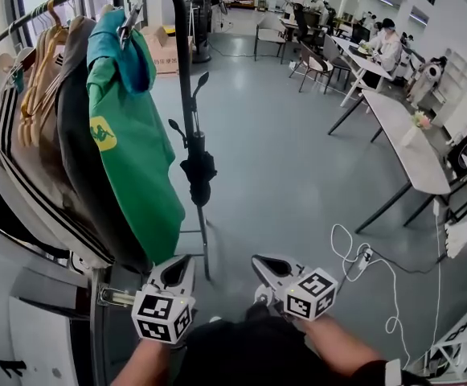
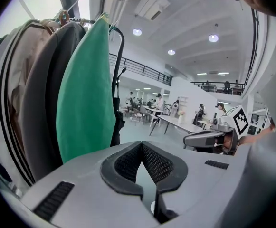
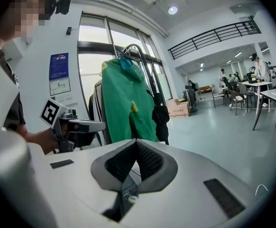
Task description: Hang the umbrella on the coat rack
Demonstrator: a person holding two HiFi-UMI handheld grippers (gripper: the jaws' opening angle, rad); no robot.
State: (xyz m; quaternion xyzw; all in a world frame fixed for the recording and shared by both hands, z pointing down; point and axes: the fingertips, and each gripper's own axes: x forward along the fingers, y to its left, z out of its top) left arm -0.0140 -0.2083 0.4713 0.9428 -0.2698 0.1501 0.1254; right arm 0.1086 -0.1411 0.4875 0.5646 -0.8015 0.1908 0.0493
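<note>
- Hanging folded on rack post, just beside green top: umbrella.
- Clenched on nothing: jaws of left gripper.
- Likewise clenched and empty: jaws of right gripper.
- Held low and side by side, pointing toward rack, well apart from umbrella.

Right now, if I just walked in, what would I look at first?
The bright green shirt catches the eye first, hanging at the end of the coat rack on the left. Right beside it, a folded black umbrella hangs on the rack's post. At the bottom, the left gripper and right gripper point that way, fingers closed and empty.
</note>
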